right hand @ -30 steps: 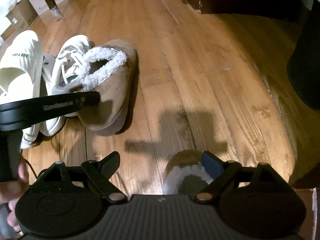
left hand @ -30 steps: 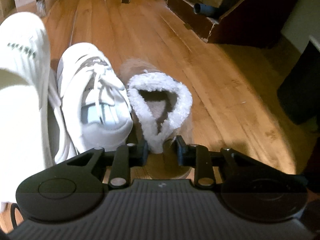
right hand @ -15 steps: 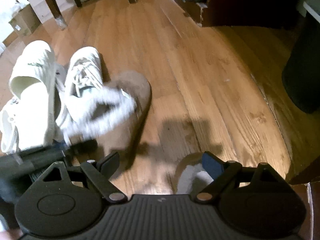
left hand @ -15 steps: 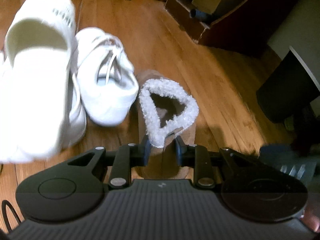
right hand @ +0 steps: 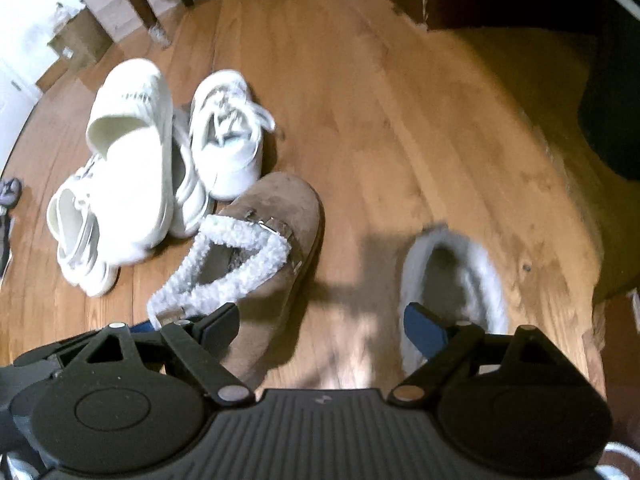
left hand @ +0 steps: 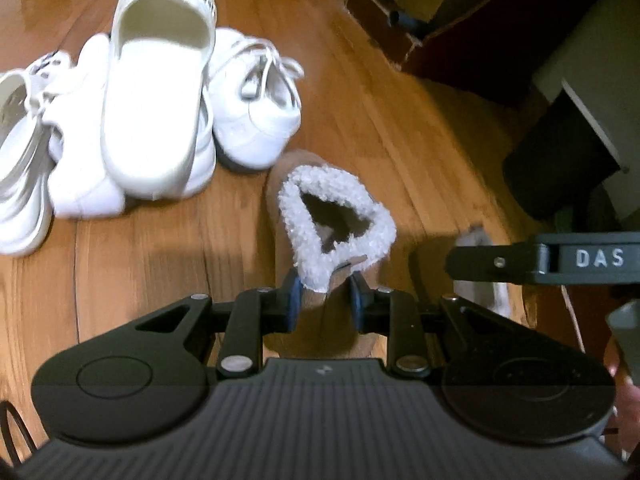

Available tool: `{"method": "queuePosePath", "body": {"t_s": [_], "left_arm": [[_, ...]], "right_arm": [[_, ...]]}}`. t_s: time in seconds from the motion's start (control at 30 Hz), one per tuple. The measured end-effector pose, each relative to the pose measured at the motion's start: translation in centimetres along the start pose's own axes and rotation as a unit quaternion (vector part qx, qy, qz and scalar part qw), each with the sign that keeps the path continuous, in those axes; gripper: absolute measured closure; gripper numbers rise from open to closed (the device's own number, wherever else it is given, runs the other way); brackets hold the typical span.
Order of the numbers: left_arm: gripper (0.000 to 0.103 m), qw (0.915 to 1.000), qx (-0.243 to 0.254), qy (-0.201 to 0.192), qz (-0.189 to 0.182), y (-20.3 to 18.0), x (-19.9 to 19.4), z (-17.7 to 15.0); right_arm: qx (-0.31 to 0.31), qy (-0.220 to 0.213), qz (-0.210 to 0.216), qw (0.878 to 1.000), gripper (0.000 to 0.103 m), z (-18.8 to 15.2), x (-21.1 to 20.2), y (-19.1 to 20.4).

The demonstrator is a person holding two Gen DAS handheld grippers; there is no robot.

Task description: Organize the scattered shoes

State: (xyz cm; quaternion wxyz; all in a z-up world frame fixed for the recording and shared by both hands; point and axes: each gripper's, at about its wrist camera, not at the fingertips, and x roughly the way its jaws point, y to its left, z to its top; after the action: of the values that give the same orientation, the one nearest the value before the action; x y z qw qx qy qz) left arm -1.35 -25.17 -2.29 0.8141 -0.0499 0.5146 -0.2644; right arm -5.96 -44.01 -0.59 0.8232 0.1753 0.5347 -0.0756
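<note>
Gripping the fleece-lined heel of a tan slipper (left hand: 336, 216), the left claw (left hand: 325, 300) is pinched narrow on it. Second tan slipper (right hand: 452, 280) lies on the wood floor (right hand: 380, 120), under the right claw (right hand: 320, 326), jaws spread wide, holding nothing. White shoes (right hand: 132, 168) piled just beside, at left.

Taking the fleece-lined slipper (right hand: 264, 248) as landmark: the laced sneaker (right hand: 226, 144) lies just behind it on the floor (right hand: 400, 120). The backless clog (right hand: 128, 152) rests on other shoes to its left. A second slipper (right hand: 452, 280) lies apart to its right.
</note>
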Motion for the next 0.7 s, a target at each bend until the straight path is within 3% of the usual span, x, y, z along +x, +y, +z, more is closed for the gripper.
{"method": "queuePosePath", "body": {"t_s": [0.07,0.13,0.17,0.2,0.27,0.37,0.43,0.57,0.63,0.67,0.7], "left_arm": [[0.077,0.9997,0.014,0.019,0.009,-0.2,-0.5,-1.1],[0.062,0.9973,0.042,0.056,0.022,-0.7,-0.5,-2.3],[0.046,0.9951,0.043,0.087,0.019,-0.5,-0.1,-2.7],[0.039,0.9919,0.044,0.118,0.017,-0.2,0.4,-3.0],[0.037,0.9872,0.015,0.159,0.004,1.9,0.0,-4.2],[0.025,0.9907,0.014,0.134,0.016,4.0,-1.1,-4.6],[0.024,0.9935,0.016,0.108,0.030,5.1,-1.7,-4.5],[0.024,0.9961,0.022,0.085,0.008,6.1,-2.1,-4.2],[0.020,0.9969,0.028,0.074,-0.001,6.2,-2.3,-4.3],[0.017,0.9971,0.030,0.070,-0.004,6.2,-2.4,-4.4],[0.016,0.9973,0.032,0.066,-0.007,6.2,-2.4,-4.5]], "right_arm": [[-0.009,0.002,-0.003,1.000,0.013,-0.5,-0.2,0.4],[-0.018,0.001,-0.001,1.000,0.013,-1.1,-0.5,0.8],[-0.027,-0.001,0.005,1.000,0.013,-1.5,-0.6,1.1],[-0.038,-0.005,0.014,0.999,0.013,-2.0,-0.7,1.3],[-0.074,-0.019,0.048,0.996,0.013,-3.4,-0.6,1.8],[-0.116,-0.005,0.053,0.992,0.013,-4.8,0.8,3.2],[-0.151,-0.003,0.036,0.988,0.013,-5.3,1.8,4.7],[-0.213,-0.025,0.005,0.977,0.015,-6.1,2.2,7.1],[-0.241,-0.043,0.010,0.970,0.033,-6.6,1.9,7.6],[-0.257,-0.051,0.017,0.965,0.053,-7.0,1.7,7.7],[-0.270,-0.055,0.020,0.961,0.058,-7.3,1.6,7.7]]}}
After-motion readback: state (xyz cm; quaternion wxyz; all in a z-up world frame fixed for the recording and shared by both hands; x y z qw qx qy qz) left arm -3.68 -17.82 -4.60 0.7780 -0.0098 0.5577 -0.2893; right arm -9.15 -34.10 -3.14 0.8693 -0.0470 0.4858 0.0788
